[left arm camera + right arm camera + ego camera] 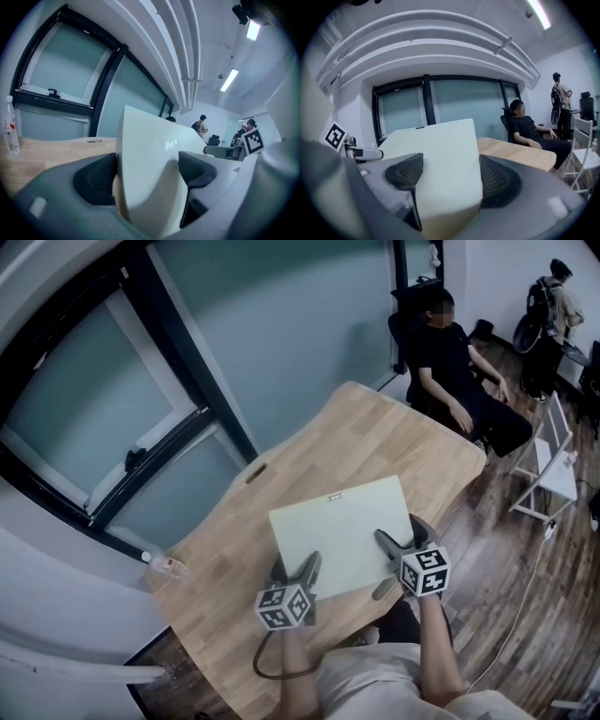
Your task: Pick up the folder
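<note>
Where hand-held grippers [296,566] [401,532] clamp it, smooth pale rectangular folder [339,521]

My left tool [295,568] and right tool [403,538] are grey, with black textured pads [404,173] and black-and-white marker cubes [284,606]; my clothes [375,681] are pale beige.

Open tabletop [375,432] beyond folder [342,532] — bottle [167,566], seemingly upright, far left.

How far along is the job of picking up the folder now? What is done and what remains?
Done: the left claw and the right claw are each shut on the near edge of the folder.
In hand: that edge looks raised above the table, with the folder tilted. I cannot tell whether its far edge is clear.
Left: probably to lift it fully off the table.
</note>
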`<action>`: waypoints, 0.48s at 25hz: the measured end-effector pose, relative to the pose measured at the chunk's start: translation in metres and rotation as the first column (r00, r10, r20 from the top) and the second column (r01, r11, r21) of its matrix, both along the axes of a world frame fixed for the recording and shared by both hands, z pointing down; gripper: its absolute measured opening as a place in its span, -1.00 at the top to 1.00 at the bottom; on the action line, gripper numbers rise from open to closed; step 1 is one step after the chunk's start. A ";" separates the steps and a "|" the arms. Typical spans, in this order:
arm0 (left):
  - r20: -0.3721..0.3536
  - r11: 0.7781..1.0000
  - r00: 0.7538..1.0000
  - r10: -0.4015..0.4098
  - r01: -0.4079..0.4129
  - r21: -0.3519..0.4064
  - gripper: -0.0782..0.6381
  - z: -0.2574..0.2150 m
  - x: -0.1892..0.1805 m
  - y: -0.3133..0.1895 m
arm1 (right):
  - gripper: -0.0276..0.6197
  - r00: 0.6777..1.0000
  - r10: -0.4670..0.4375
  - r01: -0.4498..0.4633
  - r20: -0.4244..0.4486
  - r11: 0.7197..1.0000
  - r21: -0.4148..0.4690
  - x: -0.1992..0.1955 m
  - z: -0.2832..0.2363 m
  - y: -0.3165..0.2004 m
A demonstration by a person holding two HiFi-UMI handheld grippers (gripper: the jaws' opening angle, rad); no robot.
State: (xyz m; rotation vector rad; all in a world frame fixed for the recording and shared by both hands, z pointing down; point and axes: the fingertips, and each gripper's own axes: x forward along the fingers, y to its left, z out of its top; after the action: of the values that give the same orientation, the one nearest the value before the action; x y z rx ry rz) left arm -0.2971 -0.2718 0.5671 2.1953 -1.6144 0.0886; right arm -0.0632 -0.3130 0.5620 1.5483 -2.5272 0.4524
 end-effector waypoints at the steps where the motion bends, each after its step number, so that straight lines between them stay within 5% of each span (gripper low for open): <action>1: 0.002 1.000 1.000 -0.001 0.001 0.016 -0.35 -0.007 0.000 -0.001 | -0.24 1.000 -0.001 0.001 0.004 1.000 0.017 0.000 -0.007 -0.001; 12: 0.041 0.990 0.999 -0.023 0.017 0.139 -0.35 -0.065 -0.012 -0.006 | -0.24 1.000 -0.011 0.007 0.026 0.988 0.151 -0.012 -0.064 -0.008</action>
State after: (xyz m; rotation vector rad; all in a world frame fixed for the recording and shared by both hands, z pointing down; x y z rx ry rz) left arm -0.3094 -0.2782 0.5020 2.2948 -1.7126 0.0175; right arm -0.0750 -0.3208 0.4983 1.5902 -2.6427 0.2877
